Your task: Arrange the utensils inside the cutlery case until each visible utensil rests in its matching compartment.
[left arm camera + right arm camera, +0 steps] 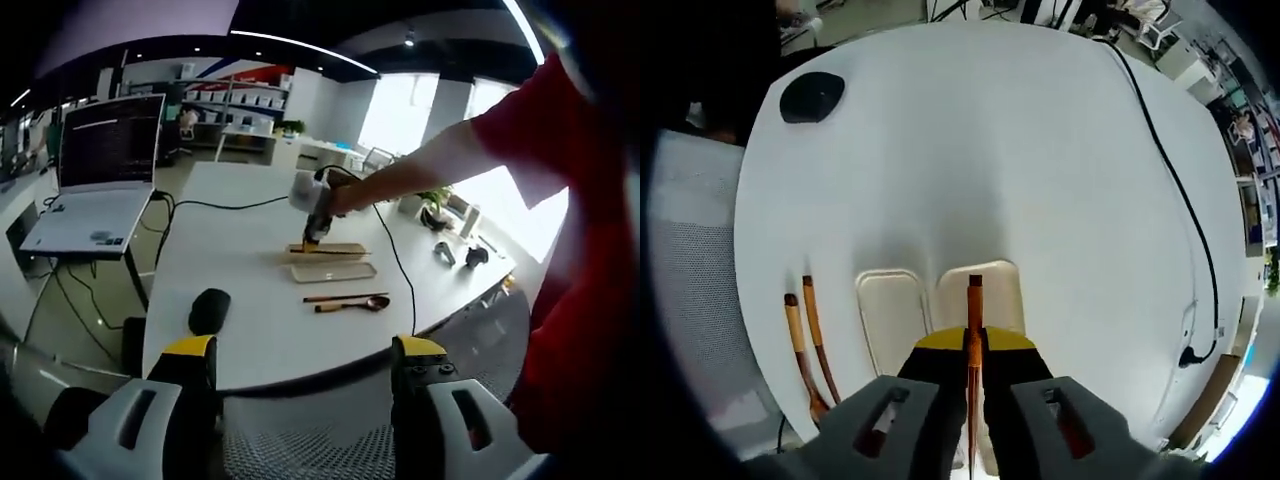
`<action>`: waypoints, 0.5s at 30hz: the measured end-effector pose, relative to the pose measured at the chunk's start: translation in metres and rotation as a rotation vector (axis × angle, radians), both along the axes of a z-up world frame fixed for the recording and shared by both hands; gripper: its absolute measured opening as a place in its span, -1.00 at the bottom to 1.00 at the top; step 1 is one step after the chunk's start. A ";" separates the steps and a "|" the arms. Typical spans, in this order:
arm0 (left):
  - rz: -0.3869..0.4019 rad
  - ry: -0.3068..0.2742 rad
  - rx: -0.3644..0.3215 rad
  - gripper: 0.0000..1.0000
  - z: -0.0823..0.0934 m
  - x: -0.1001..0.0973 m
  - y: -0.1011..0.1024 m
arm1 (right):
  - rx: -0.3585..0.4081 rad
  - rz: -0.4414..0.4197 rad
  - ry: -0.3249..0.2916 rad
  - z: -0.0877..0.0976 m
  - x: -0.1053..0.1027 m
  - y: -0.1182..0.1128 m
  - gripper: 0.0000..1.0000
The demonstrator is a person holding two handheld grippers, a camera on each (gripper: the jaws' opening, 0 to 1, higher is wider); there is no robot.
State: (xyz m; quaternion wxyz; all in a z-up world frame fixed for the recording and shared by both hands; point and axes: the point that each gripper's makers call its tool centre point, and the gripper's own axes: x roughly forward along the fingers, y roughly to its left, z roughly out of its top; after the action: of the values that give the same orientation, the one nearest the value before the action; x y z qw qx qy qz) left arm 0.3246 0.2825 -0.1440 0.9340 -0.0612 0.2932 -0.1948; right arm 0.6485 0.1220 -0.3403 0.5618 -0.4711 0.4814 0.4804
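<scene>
Holding a slim wooden utensil (974,330) pinched in my right claw (973,375), I judge I am midway through placing it into the cutlery case (990,290), whose two pale halves sit at lower centre of the right gripper view, the other half (890,310) just to its left. The utensil's long axis runs straight up the frame, in line with the claw, its tip pointing toward the far side of the white surface (970,140) and hanging over the right-hand half. I cannot tell from here whether it is a chopstick or a handle. Two more wooden pieces (805,340) lie on the surface at lower left of that view, side by side, running roughly parallel to the case, well outside it. My next move calls for lowering the held piece flat into its slot, then releasing. In the left gripper view my left claw (300,365) hangs released and empty at the bottom of the frame, off the surface edge; a black mouse (209,310) sits nearby.
</scene>
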 end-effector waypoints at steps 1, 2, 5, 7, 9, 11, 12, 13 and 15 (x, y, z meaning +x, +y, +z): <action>0.001 0.002 -0.001 0.46 0.000 0.000 0.000 | 0.004 0.003 0.015 -0.002 -0.003 0.002 -0.98; 0.002 0.003 -0.003 0.46 -0.001 0.000 0.000 | -0.012 0.020 0.033 -0.004 -0.006 0.002 -0.98; 0.001 0.008 0.001 0.46 -0.003 -0.003 0.000 | -0.023 0.061 0.026 -0.011 -0.005 0.004 -0.97; 0.001 0.013 0.001 0.46 -0.004 -0.004 0.000 | -0.028 0.058 0.023 -0.010 -0.004 0.003 -0.97; -0.001 0.019 -0.002 0.46 -0.006 -0.006 0.000 | -0.022 0.060 0.020 -0.012 -0.001 0.003 -0.97; 0.000 0.021 -0.007 0.46 -0.007 -0.006 0.000 | -0.020 0.063 0.021 -0.010 0.001 0.002 -0.97; -0.002 0.019 -0.004 0.46 -0.007 -0.006 0.000 | -0.014 0.067 0.016 -0.009 0.002 0.003 -0.97; -0.003 0.017 0.005 0.46 -0.006 -0.005 0.001 | -0.009 0.070 0.012 -0.008 0.002 0.002 -0.97; -0.006 0.015 0.008 0.45 -0.005 -0.005 0.000 | 0.011 0.071 0.012 -0.003 0.003 0.003 -0.96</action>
State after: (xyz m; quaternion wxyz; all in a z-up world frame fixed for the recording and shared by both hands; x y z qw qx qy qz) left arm 0.3200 0.2827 -0.1494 0.9315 -0.0582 0.3009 -0.1960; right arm 0.6513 0.1248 -0.3435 0.5440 -0.4819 0.4653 0.5054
